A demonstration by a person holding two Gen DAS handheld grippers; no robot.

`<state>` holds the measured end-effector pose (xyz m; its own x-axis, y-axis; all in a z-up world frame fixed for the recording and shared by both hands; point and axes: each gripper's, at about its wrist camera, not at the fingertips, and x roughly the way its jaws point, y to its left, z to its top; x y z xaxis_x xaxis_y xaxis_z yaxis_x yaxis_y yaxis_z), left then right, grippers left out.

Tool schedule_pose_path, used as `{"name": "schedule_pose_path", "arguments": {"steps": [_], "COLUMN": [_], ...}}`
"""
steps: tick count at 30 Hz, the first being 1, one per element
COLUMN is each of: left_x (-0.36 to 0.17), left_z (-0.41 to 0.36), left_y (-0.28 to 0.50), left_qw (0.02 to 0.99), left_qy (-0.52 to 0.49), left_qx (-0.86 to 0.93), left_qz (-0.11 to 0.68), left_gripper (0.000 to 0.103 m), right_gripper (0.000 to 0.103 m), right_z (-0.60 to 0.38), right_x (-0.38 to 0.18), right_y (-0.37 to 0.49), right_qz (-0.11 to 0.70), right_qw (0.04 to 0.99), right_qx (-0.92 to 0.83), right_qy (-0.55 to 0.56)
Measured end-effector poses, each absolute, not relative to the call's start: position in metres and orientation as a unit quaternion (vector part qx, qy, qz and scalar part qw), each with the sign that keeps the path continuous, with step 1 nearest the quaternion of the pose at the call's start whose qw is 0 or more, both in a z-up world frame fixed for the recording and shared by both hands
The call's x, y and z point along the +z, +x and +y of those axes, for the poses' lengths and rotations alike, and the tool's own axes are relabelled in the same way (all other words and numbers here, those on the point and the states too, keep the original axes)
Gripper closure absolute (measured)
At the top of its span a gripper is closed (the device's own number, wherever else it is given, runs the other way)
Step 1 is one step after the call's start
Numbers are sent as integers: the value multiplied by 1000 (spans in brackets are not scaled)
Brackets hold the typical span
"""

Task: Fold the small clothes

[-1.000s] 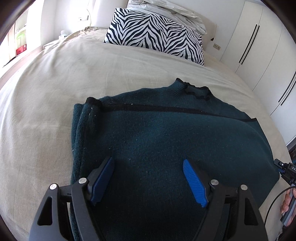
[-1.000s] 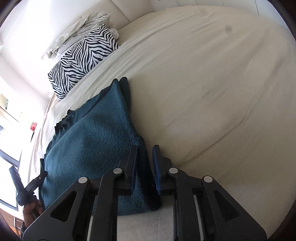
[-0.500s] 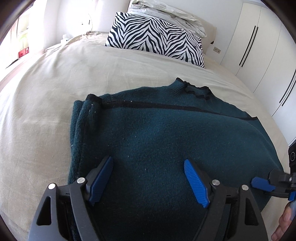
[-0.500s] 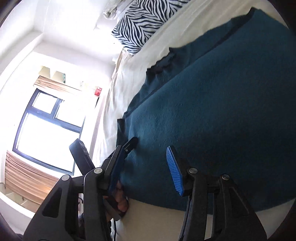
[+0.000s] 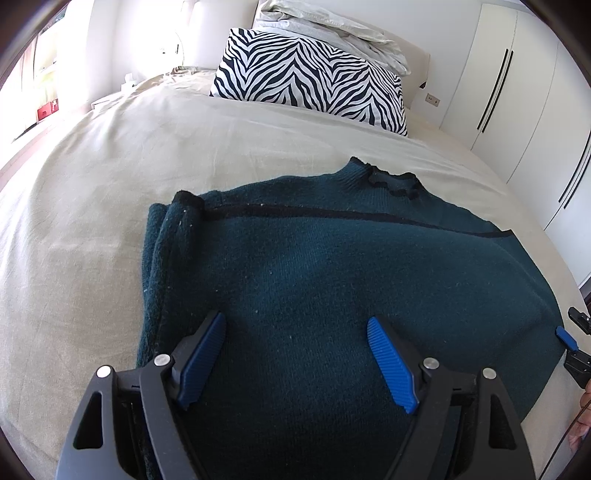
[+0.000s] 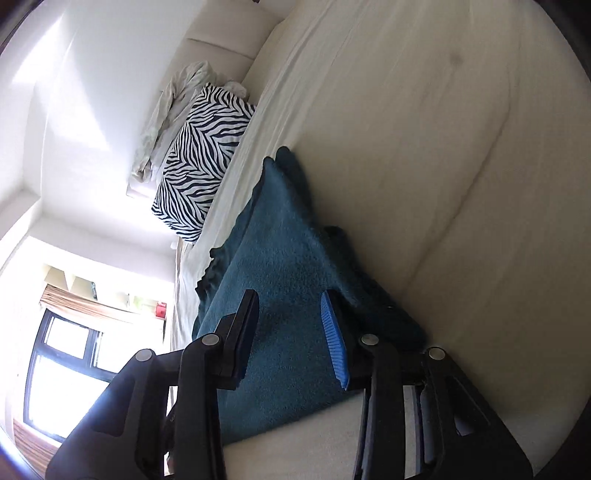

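A dark teal knit sweater [image 5: 332, 258] with black trim lies folded on the beige bed [image 5: 92, 221], its collar toward the pillows. My left gripper [image 5: 295, 321] hovers open over the sweater's near part, nothing between its blue pads. My right gripper [image 6: 289, 297] is at the sweater's [image 6: 280, 229] right near edge, rolled sideways. Its jaws are closing with the sweater's edge lying between them, and the pads do not press on the cloth. In the left wrist view the right gripper [image 5: 572, 328] shows at the sweater's right border.
A zebra-print pillow [image 5: 314, 81] and crumpled pale bedding [image 5: 332, 29] sit at the head of the bed. White wardrobe doors [image 5: 517, 92] stand to the right. A window [image 6: 66, 354] is beyond the bed's far side. Part of a hand [image 5: 583, 424] shows at the right edge.
The right gripper swung over the sweater toward the window, then came back to its right edge, rolled. Its jaws now stand wider than a second ago. The left gripper stayed put.
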<state>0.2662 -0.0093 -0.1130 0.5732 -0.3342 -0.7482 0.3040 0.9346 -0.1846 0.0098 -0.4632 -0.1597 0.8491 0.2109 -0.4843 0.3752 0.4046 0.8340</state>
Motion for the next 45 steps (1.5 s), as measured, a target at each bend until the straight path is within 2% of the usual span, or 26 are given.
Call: {"name": "schedule_pose_path", "arguments": {"steps": [4, 7, 12, 14, 15, 19, 21, 25, 26, 28, 30, 31, 37, 45], "left_x": [-92, -76, -103, -110, -109, -108, -110, -105, -104, -99, -94, -93, -113, -126], "left_z": [-9, -19, -44, -37, -32, -1, 22, 69, 82, 108, 131, 138, 142, 121], "left_y": [243, 209, 186, 186, 186, 187, 189, 182, 180, 173, 171, 173, 208, 244], "left_qw": [880, 871, 841, 843, 841, 838, 831, 838, 840, 844, 852, 853, 802, 737], "left_qy": [-44, -65, -59, -70, -76, -101, -133, -166, -177, -205, -221, -232, -308, -367], "left_qx": [-186, -229, -266, -269, -270, -275, -274, -247, -235, -218, -182, -175, -211, -253], "left_qz": [435, 431, 467, 461, 463, 461, 466, 457, 456, 445, 438, 434, 467, 508], "left_gripper": [31, 32, 33, 39, 43, 46, 57, 57, 52, 49, 26, 25, 25, 25], "right_gripper": [67, 67, 66, 67, 67, 67, 67, 67, 67, 65, 54, 46, 45, 45], "right_z": [-426, -387, -337, -331, -334, -379, -406, -452, -461, -473, -469, -467, -400, -303], "right_x": [-142, -142, -167, -179, -182, -187, -187, -180, -177, -166, -153, -146, -113, -113], "right_y": [24, 51, 86, 88, 85, 61, 45, 10, 1, -14, -18, -19, 46, 154], "right_qz": [283, 301, 363, 391, 387, 344, 321, 296, 291, 280, 278, 281, 323, 421], "right_qw": [802, 789, 757, 754, 757, 768, 770, 781, 784, 791, 804, 810, 822, 778], "right_qx": [16, 85, 130, 126, 126, 86, 59, -6, -20, -38, -45, -44, 65, 185], "right_qy": [525, 529, 528, 512, 510, 534, 548, 549, 548, 542, 524, 513, 464, 428]}}
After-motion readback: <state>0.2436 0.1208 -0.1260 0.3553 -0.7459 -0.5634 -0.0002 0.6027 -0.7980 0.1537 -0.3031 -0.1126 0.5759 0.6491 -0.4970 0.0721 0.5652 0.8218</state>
